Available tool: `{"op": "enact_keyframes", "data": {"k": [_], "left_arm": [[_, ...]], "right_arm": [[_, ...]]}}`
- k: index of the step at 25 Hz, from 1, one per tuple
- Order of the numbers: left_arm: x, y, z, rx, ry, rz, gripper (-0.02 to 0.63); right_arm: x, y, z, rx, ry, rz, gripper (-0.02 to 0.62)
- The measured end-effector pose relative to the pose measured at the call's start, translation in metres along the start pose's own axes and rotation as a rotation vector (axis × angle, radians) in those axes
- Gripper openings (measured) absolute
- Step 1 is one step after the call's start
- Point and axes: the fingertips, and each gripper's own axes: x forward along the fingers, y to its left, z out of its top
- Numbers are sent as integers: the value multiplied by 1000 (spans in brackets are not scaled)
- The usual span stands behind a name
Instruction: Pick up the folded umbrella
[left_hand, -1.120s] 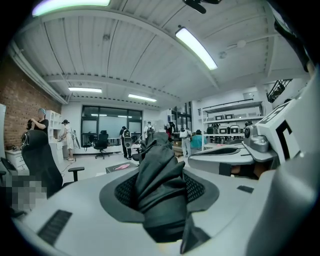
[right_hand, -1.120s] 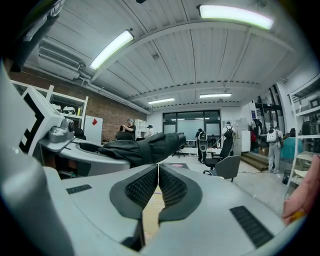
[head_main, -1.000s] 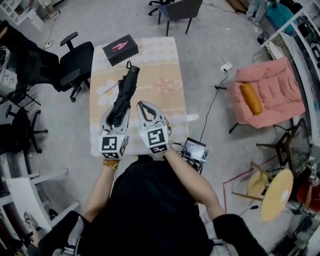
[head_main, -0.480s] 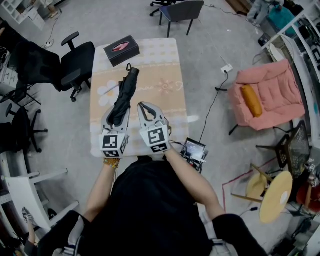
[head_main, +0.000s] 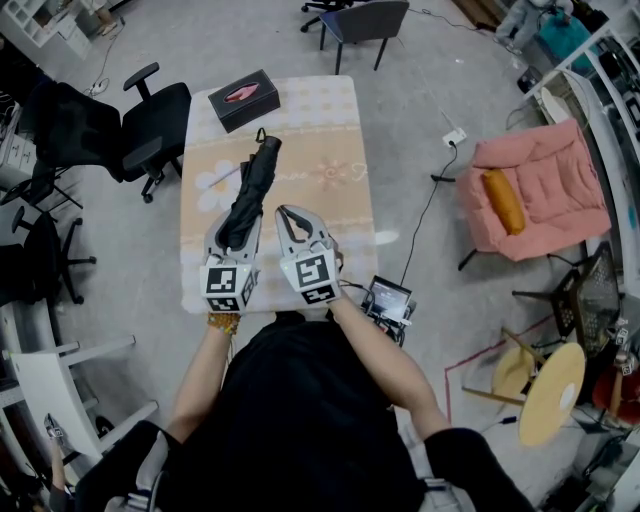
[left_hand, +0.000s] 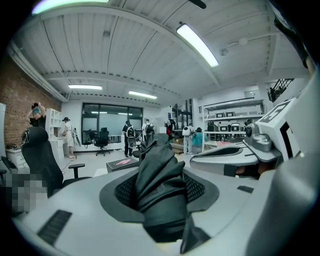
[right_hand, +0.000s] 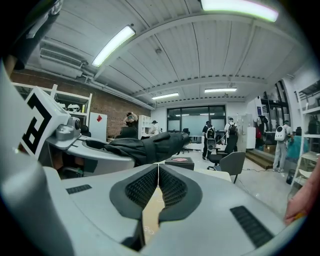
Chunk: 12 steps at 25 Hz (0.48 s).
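On the left, our left gripper (head_main: 233, 232) pinches the folded umbrella (head_main: 250, 185) by its near end, pads pressing into the bunched black cloth. The rest reaches out over the table (head_main: 330, 180) toward the black box (head_main: 241, 98). We judge it light, a stiff shaft under soft, slippery fabric, so an end hold may let the far tip droop; nearer the middle would balance better. To the right, our right gripper (head_main: 300, 225) has its jaws pressed together, empty. Against the earlier frames, we see nothing meaningfully changed.
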Motion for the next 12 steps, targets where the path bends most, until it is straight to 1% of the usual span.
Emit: {"op": "enact_keyframes", "data": {"k": [12], "left_arm": [[-1,-1,-1,3,7,-8,196]], "right_arm": [[1,2,-3,6,4,2,15]]}}
